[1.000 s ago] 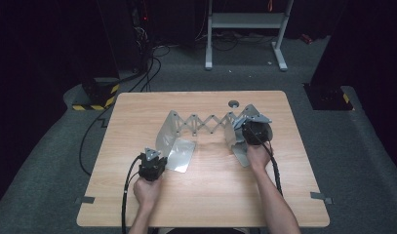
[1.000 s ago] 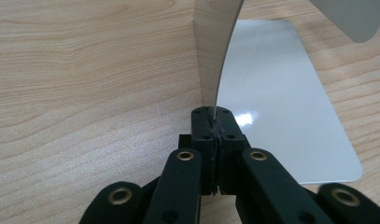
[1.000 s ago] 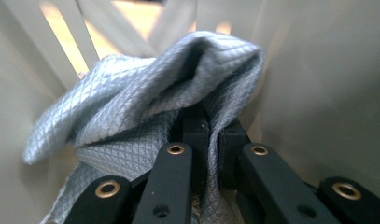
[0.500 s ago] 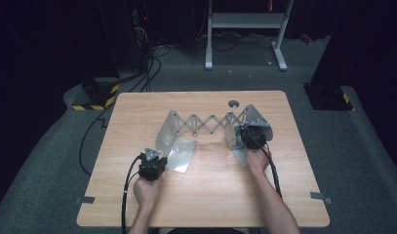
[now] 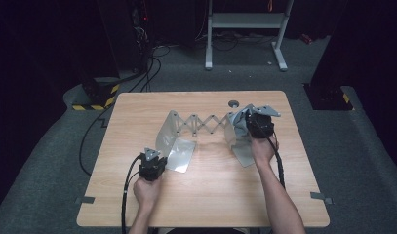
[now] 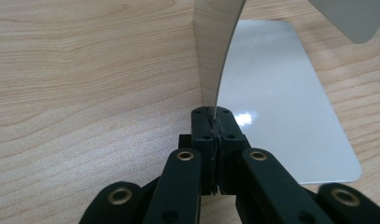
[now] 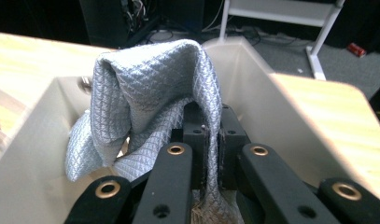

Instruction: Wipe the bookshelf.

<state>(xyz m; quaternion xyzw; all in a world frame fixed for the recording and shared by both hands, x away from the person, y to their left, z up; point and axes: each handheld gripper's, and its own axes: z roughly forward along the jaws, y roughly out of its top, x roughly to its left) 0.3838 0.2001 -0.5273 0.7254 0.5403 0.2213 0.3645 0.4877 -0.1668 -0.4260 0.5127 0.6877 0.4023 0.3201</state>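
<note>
Pale wood grain runs across the rounded rectangular tabletop point(image 5: 201, 204), where a person's two hands each work a black two-jaw tool; between them stands a grey metal rack point(image 5: 206, 124), two smooth bent end plates joined by a zigzag scissor lattice; the left plate point(image 6: 271, 98) has a glossy, rounded-corner foot lying flat on the wood and a thin upright wall rising from it. The left gripper point(image 6: 211, 123) has its jaws pinched tight on the lower edge of that upright wall, the sheet metal caught edge-on between the pads; in the high view this left gripper point(image 5: 152, 165) sits at the near corner of the left plate. The right gripper point(image 7: 211, 128) is clamped just as tightly on a silvery-grey cloth with a quilted diamond weave point(image 7: 145, 107); the fabric bunches in soft folds above the jaws and hangs over them, within the hollow of the rack's right end plate point(image 7: 253, 88), whose matte off-white walls rise on both sides. From above, the right gripper point(image 5: 258, 124) and the cloth point(image 5: 239, 119) sit at the top of that right plate, near the table's far right; a small dark round spot point(image 5: 233, 104) marks the wood just beyond.
</note>
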